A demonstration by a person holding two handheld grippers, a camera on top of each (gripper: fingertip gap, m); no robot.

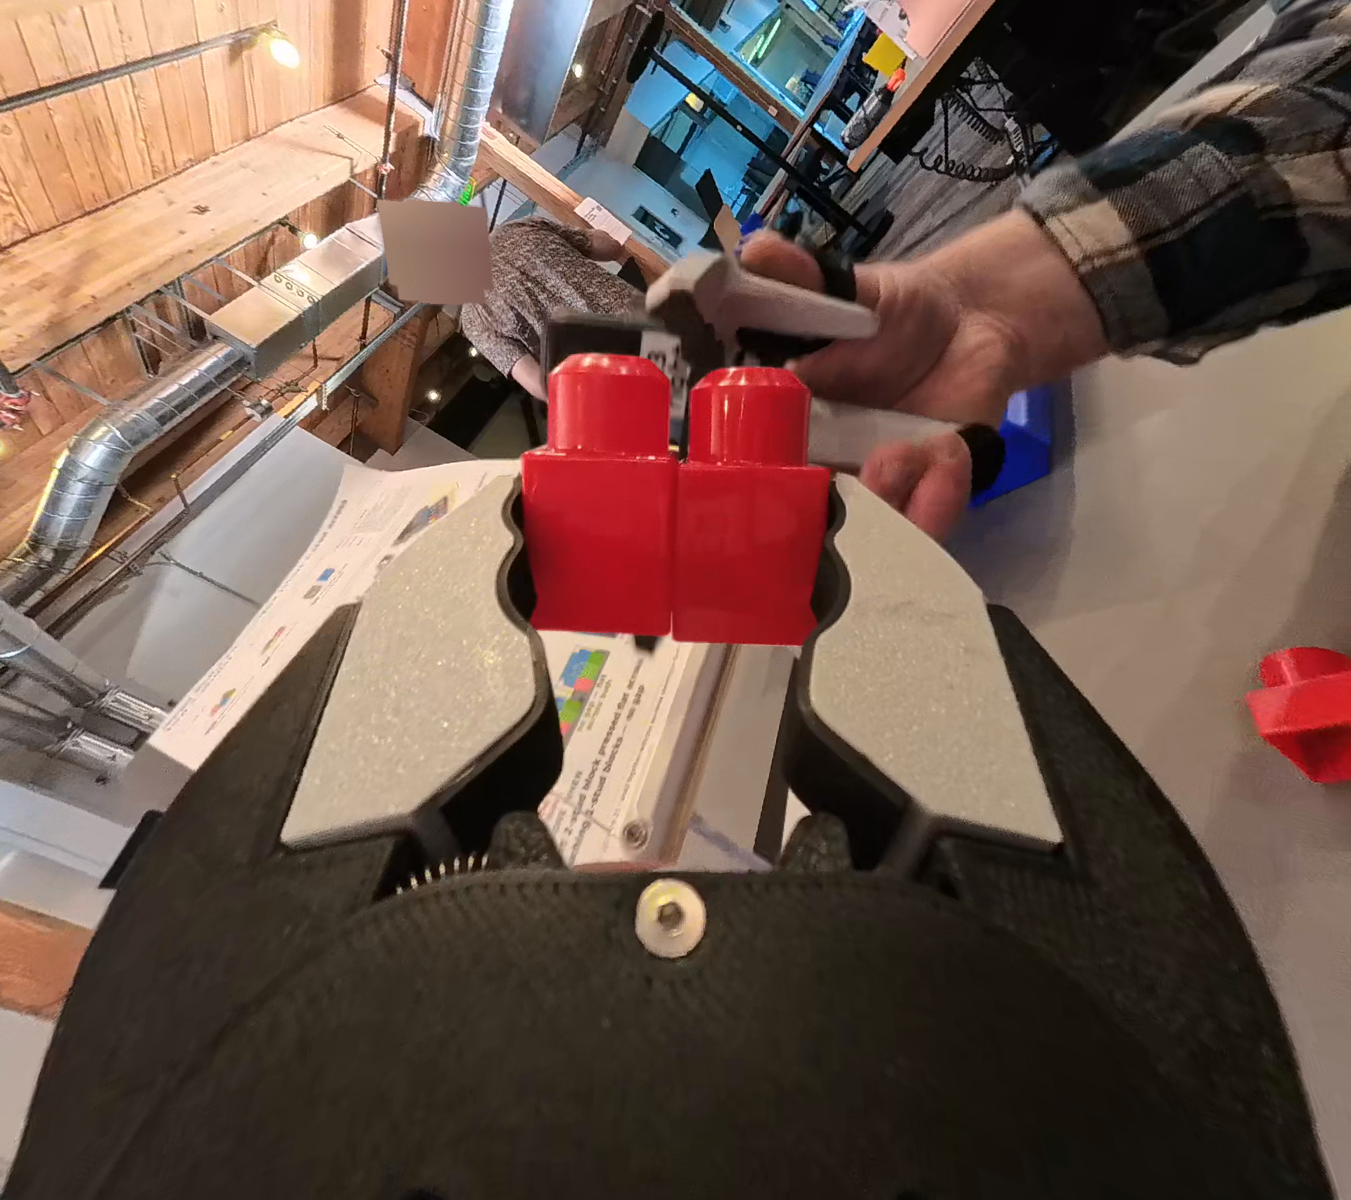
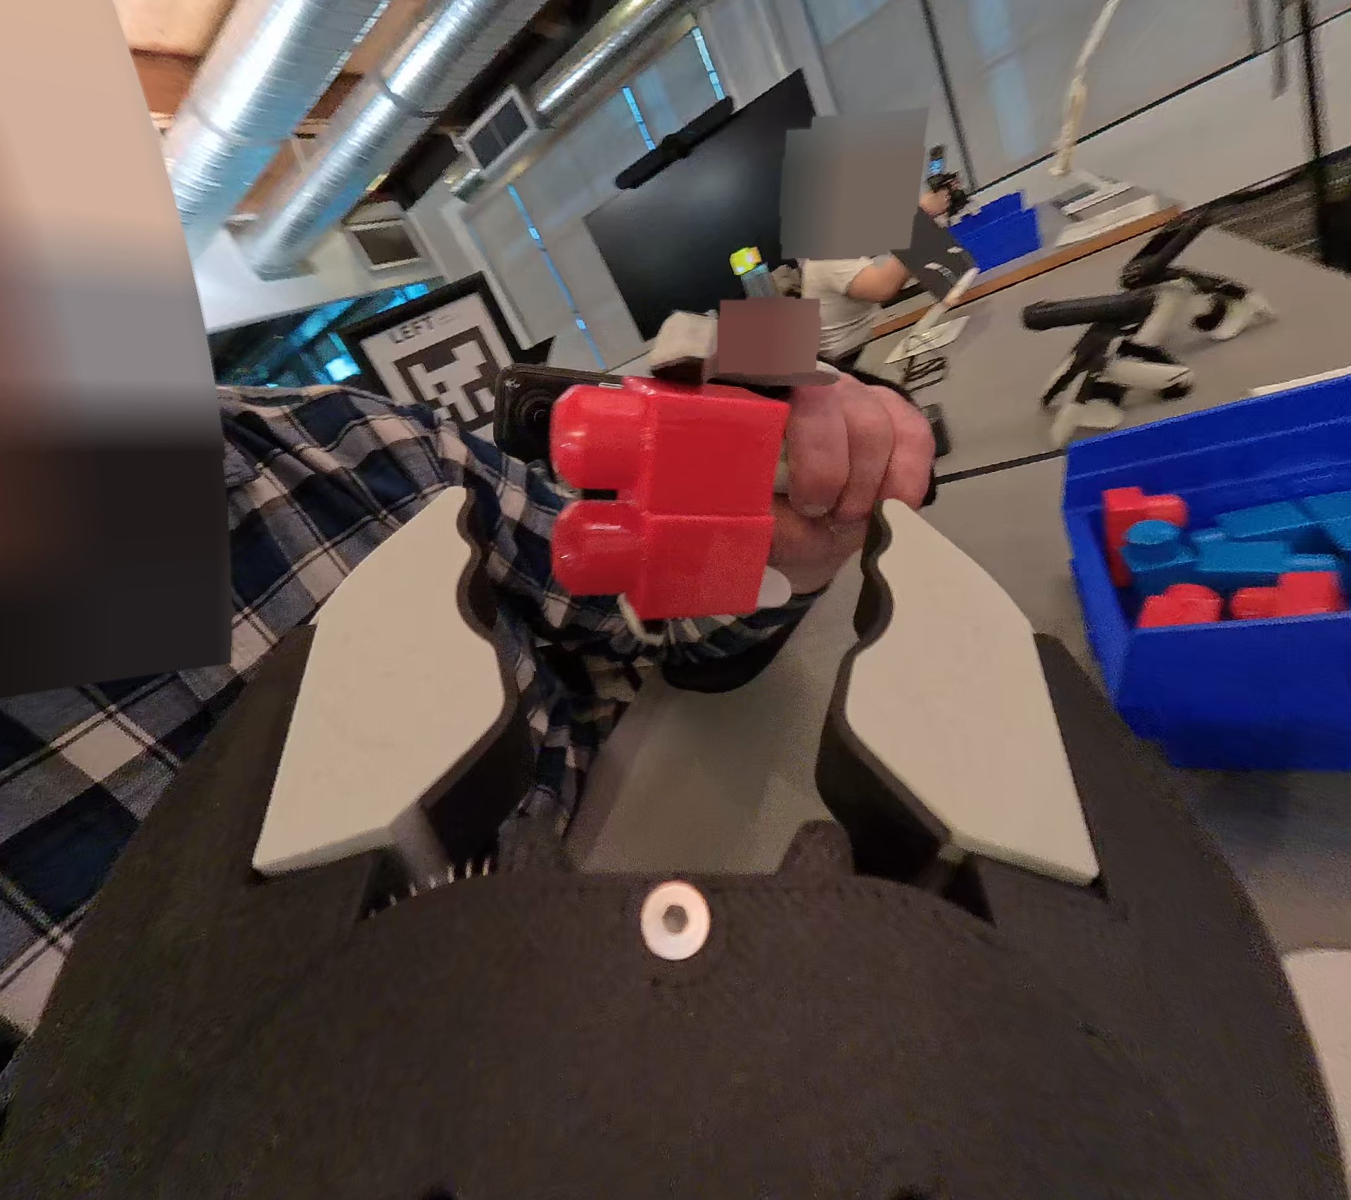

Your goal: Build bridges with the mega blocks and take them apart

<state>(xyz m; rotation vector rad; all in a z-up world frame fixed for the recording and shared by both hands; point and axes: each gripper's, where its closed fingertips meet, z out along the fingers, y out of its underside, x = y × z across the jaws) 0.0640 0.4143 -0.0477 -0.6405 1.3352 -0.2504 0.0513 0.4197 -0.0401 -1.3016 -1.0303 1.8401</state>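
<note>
Left tool: clamped on two red single-stud blocks pressed side by side, both pads against the outer walls; lifted off the desk, likely so the right tool can work on them
Right tool: jaws wide apart, holding nothing, just near of the pair
Blocks' look: glossy red, square bodies, rounded studs pointing away from the left tool
Spare pieces: red and blue blocks in the blue bin at far right; one red block loose on the desk

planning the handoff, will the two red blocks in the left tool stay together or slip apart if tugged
The red blocks look rigid, glossy plastic, so probably slippery. A seam runs between them and only the left tool squeezes them together, so a tug may part them. Likely light and hollow.
</note>
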